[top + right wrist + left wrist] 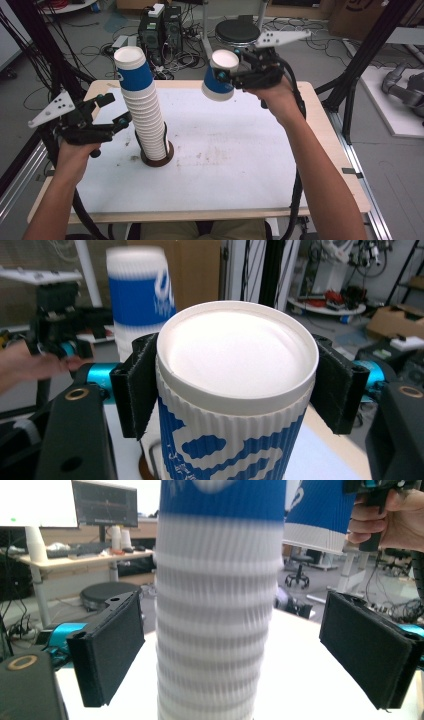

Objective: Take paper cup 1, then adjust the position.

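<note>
Evidently the right gripper [231,76] pinches one inverted paper cup [219,76] right of the cup stack [145,112]; the left gripper [112,111], fingers spread beside the stack, should steady it. Lower the cup squarely.

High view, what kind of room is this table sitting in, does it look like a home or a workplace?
A workplace, most likely a robotics or data-collection lab. Behind the table computer towers sit on the floor among loose cables, black frame posts flank the table, and the left tool view shows a desk with a monitor.

The left gripper [116,111] hangs with jaws spread, just left of the cup stack [144,112]. The right gripper [226,75], raised to the stack's right, clamps a single cup [220,76].
</note>
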A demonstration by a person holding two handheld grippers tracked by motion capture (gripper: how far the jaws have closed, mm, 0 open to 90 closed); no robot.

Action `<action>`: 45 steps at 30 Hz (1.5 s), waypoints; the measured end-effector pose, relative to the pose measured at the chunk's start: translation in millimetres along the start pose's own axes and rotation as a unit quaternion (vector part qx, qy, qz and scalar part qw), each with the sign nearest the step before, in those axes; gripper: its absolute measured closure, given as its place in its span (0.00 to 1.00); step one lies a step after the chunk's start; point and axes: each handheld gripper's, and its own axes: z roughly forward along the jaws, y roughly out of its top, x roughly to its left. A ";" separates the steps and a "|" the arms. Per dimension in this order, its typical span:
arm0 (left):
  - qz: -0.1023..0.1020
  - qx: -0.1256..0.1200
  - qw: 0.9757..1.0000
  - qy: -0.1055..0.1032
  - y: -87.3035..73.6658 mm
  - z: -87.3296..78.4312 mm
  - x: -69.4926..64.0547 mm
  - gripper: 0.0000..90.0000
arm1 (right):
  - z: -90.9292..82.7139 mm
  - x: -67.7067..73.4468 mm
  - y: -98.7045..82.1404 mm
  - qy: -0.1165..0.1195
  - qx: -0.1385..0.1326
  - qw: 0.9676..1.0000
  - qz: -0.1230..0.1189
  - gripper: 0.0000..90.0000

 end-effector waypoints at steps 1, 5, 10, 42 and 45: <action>-0.001 -0.001 1.000 0.003 -5.8 -3.2 -0.7 0.12 | -4.7 -0.1 -16.0 -0.008 0.007 1.000 0.005 0.32; -0.014 0.003 1.000 0.008 -30.2 -14.0 -2.5 0.12 | -11.3 -0.3 -39.3 -0.019 0.023 1.000 0.007 0.32; -0.024 0.011 1.000 0.000 -56.0 -18.9 -7.3 0.12 | -18.0 2.4 -80.8 -0.031 0.046 0.998 0.018 0.32; 0.026 0.057 0.987 -0.145 -61.3 35.7 -59.1 0.12 | -40.5 33.1 -154.3 -0.045 0.062 0.997 0.026 0.32; 0.032 0.064 0.983 -0.169 -60.3 48.7 -68.6 0.12 | -40.0 36.8 -154.6 -0.035 0.061 0.997 0.022 0.32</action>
